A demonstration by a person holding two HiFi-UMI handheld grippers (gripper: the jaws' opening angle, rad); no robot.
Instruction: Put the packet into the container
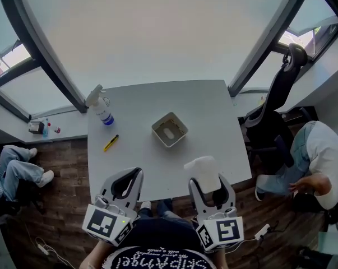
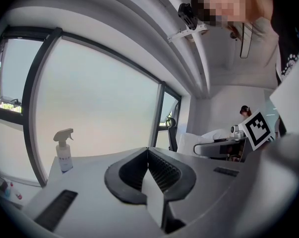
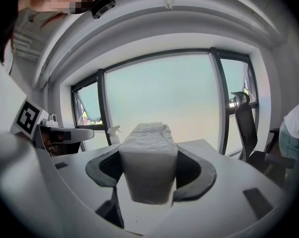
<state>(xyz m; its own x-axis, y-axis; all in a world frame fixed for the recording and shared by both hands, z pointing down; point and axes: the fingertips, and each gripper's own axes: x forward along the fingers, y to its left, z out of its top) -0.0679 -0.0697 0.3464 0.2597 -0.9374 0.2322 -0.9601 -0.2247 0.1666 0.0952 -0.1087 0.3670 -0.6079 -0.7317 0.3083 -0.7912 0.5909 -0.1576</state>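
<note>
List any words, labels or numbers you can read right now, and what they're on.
On the black shirt, white lettering: upside down and cut off, cannot be read reliably.
On the white plastic spray bottle, a blue label: too small to read.
On the left gripper and right gripper, marker squares: black-and-white patterns, no words.
On the white soft packet in the right gripper: no print visible.
Nothing can be quoted.

We see the container (image 1: 169,129) sitting on the table (image 1: 213,105), about at its middle. The spray bottle (image 1: 101,109) stands at the far left corner. What may be a cutter (image 1: 111,143) lies left of the container, nearer us than the bottle. At the near edge, the packet (image 1: 202,172) sits between the right gripper's (image 1: 209,186) jaws, with the left gripper (image 1: 126,185) to its left. A chair (image 1: 279,91) stands off the table's far right.
</note>
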